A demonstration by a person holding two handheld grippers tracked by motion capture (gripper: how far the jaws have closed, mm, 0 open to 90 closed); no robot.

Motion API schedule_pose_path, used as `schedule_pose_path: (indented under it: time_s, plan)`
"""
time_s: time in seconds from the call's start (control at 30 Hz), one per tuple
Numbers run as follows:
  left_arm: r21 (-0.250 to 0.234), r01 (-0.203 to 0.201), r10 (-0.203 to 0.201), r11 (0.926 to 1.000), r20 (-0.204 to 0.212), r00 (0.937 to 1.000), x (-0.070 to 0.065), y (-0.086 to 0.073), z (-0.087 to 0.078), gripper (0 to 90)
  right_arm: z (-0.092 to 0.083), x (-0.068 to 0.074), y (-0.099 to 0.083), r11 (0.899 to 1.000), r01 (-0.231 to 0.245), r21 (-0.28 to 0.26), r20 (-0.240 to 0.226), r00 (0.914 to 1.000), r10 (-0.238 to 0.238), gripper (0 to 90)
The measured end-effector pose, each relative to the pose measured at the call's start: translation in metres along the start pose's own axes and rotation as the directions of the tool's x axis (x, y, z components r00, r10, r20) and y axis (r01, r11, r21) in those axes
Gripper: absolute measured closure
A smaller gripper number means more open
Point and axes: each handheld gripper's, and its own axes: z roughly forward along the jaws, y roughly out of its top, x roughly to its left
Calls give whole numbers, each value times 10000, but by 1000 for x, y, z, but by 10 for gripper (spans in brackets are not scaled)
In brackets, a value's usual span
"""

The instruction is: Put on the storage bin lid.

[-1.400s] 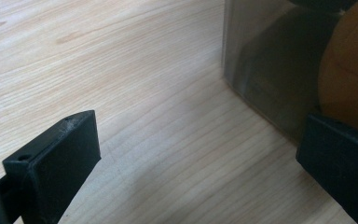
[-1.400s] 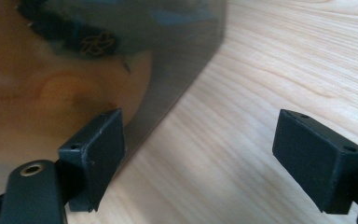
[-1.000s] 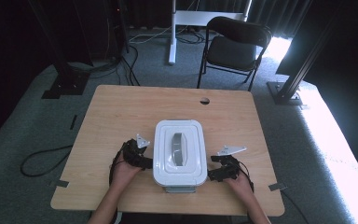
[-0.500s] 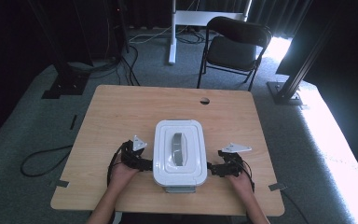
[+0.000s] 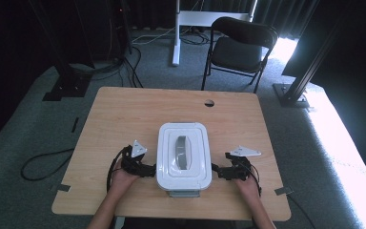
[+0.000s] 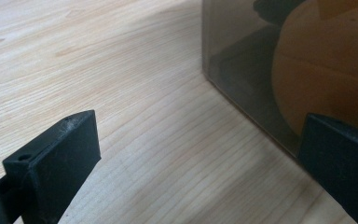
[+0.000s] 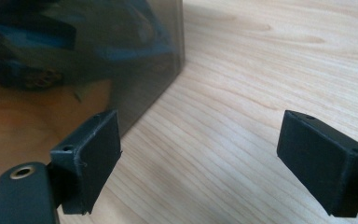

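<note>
High view: a container [image 5: 184, 191] with a white lid [image 5: 184, 155] and a grey handle [image 5: 182, 152] stands on the wooden table [image 5: 124, 109], toward the person's edge, roughly centred across its width. The left gripper [image 5: 148, 169] sits against the container's left side, near its front corner; the right gripper [image 5: 218, 171] sits against the right side, directly opposite. Each is held in a hand coming up from the bottom edge. A black folding chair [image 5: 240, 45] stands on the carpet beyond the far edge of the table.

Left gripper view: jaws wide apart, nothing between them but bare wood. The container's smoky translucent wall [image 6: 242, 60] rises at upper right, with something orange [image 6: 326, 65] visible through it. The jaw on the right of this view lies close against the wall's base; contact cannot be confirmed.

Right gripper view: jaws again spread apart, with bare tabletop between. The tinted wall [image 7: 98, 56] stands at upper left; blue and orange shapes show dimly through it. The jaw on the left of this view sits just beside the wall's lower edge.
</note>
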Motion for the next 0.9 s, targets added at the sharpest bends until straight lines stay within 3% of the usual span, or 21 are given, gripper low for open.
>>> schedule_pose_path:
  time_s: [0.37, 0.7, 0.9]
  plan:
    - [226, 112, -106, 9997, -270, 9996, 10, -19, -15, 0, -13, -3, -3, 9999, -101, -109, 488, 9988, 106, 129]
    - [445, 362, -342, 9984, -458, 9984, 21, -37, -25, 0, -24, -10, -10, 9995, -254, -211, 677, 9973, 268, 129]
    - [472, 624, -595, 9969, -607, 9964, 26, -44, -30, 0, -30, -16, -18, 9990, -362, -269, 1023, 9940, 387, 128]
